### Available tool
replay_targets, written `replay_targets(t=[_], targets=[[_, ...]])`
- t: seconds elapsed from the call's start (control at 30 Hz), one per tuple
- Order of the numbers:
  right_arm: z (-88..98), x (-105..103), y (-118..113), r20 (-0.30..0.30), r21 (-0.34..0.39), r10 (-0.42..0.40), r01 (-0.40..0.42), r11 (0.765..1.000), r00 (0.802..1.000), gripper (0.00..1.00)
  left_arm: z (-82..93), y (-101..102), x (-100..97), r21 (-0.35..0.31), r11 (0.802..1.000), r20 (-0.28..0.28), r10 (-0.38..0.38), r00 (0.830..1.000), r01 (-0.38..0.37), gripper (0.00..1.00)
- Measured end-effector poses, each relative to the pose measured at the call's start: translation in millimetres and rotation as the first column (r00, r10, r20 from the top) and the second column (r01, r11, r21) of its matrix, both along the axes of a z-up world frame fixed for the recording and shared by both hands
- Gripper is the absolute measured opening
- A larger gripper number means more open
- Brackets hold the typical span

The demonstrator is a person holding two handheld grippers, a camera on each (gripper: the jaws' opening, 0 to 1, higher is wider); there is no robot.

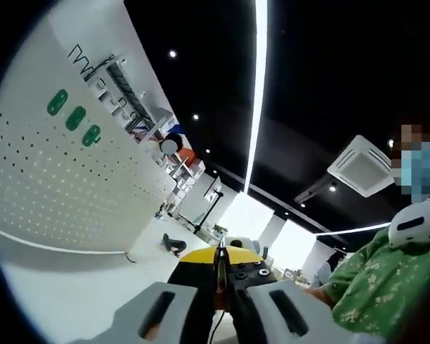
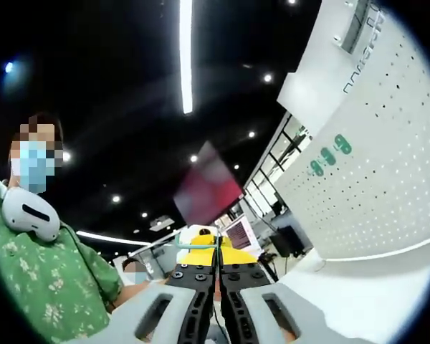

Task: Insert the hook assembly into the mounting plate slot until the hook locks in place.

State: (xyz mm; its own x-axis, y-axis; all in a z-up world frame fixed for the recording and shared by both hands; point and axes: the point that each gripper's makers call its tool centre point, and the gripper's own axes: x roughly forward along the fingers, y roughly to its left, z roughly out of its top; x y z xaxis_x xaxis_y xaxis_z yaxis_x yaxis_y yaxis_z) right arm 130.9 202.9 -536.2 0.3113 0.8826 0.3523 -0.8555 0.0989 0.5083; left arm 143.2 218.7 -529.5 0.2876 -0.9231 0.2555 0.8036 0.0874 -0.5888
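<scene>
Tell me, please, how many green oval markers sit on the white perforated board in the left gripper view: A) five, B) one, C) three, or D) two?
C: three green oval markers lie in a slanted row on the white perforated board, above the left gripper, whose jaws stand pressed together.

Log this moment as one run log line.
left gripper: shut | right gripper: shut | both aimed up at ceiling | pegboard beside | hook: unseen
</scene>
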Motion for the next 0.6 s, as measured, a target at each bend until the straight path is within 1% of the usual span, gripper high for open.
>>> replay_targets(t=[0.1, 0.27, 0.6], targets=[[-0.9, 0.5, -0.5, -0.001, -0.001, -0.002, 0.002, 1.000, 1.000, 0.00, -0.9, -0.9, 0.2, 0.008, 1.000, 0.006, 0.000, 1.000, 0.000, 0.03], [-1.5, 2.2, -1.3, -0.019, 0.004, -0.006, 0.006, 1.000, 1.000, 0.00, -1.2, -1.9, 0.8, 0.006, 1.000, 0.001, 0.002, 1.000, -0.002, 0.02], [-1.0, 7.8, -4.9, -0.024, 0.005, -0.032, 0.032, 0.999, 0.999, 0.01, -0.3, -2.2, 4.6, 0.016, 1.000, 0.009, 0.025, 1.000, -0.025, 0.02]])
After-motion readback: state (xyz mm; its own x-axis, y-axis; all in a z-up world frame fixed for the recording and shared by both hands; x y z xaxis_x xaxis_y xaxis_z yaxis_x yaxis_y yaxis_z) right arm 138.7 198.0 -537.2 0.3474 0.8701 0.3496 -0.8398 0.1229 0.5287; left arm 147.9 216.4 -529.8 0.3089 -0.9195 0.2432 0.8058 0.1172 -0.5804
